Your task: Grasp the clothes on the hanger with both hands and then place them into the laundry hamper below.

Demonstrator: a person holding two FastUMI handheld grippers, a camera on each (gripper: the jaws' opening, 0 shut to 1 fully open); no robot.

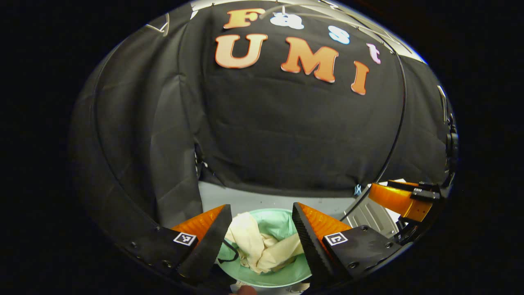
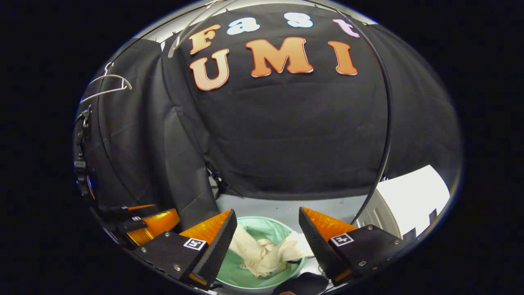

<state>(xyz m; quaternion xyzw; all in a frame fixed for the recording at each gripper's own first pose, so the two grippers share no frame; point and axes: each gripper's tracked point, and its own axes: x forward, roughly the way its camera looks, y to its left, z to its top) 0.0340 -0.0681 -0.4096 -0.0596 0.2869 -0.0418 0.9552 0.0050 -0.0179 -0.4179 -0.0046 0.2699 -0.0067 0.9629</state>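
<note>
Left gripper view: cream clothes [image 1: 262, 246] lie crumpled inside the green laundry hamper [image 1: 282, 223], at 6 o'clock. The left gripper [image 1: 260, 213] hangs above them, fingers spread, gripping nothing; the right gripper [image 1: 403, 198] appears at 4 o'clock. Right gripper view: the clothes [image 2: 266, 252] fill the hamper [image 2: 266, 227]; the right gripper [image 2: 267, 217] is likewise spread and empty. A bare hanger [image 2: 108, 86] hangs at 10 o'clock.
</note>
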